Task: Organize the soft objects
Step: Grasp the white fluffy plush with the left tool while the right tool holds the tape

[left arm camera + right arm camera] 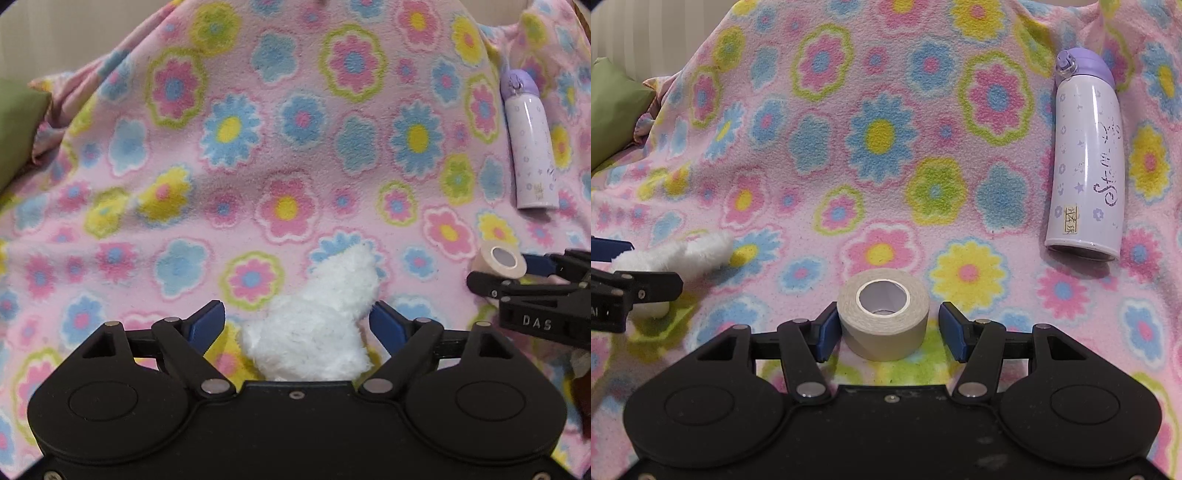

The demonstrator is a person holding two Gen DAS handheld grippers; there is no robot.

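Left gripper (299, 325) stands open, its blue pads (207, 323) clear of the white plush toy (317, 314) lying between them on the flowered fleece blanket (258, 147). Right gripper (890, 330), just right of the toy, brackets a beige tape roll (882, 314); one pad touches the roll, the other stands off with a gap. Beyond the roll, to its right, lies a lilac bottle (1086, 155). Far left of the toy sits a green cushion (18, 125).

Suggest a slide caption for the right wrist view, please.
Right gripper straddles a beige tape roll on a floral blanket, right pad clear of it; a lilac bottle lies beyond.
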